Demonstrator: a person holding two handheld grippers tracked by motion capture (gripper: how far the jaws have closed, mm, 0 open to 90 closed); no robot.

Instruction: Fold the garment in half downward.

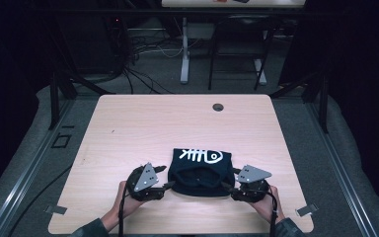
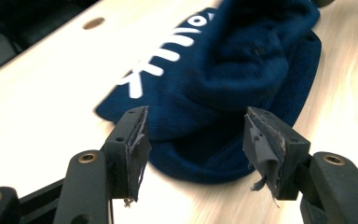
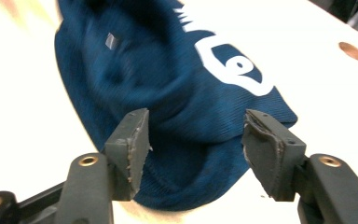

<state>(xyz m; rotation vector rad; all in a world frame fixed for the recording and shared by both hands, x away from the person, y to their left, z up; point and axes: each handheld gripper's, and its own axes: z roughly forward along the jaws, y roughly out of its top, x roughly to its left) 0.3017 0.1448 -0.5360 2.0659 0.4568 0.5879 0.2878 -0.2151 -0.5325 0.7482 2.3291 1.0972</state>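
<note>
A dark blue knit beanie [image 1: 200,170] with a white fishbone print lies flat on the wooden table [image 1: 138,123], near its front edge. My left gripper [image 1: 168,185] sits just off the beanie's left side, held by a hand. My right gripper [image 1: 225,185] sits just off its right side. In the left gripper view the jaws [image 2: 196,144] stand apart, and the beanie's cuff [image 2: 200,163] lies on the table beyond them, untouched. In the right gripper view the jaws [image 3: 196,144] are likewise apart, with the beanie [image 3: 168,93] lying past the pads, not pinched.
A round cable hole [image 1: 218,106] sits at the table's far middle. Small metal brackets [image 1: 55,209] mark the front corners. Beyond the far edge stand a desk leg [image 1: 184,54], cables and dark frame posts on a grey floor.
</note>
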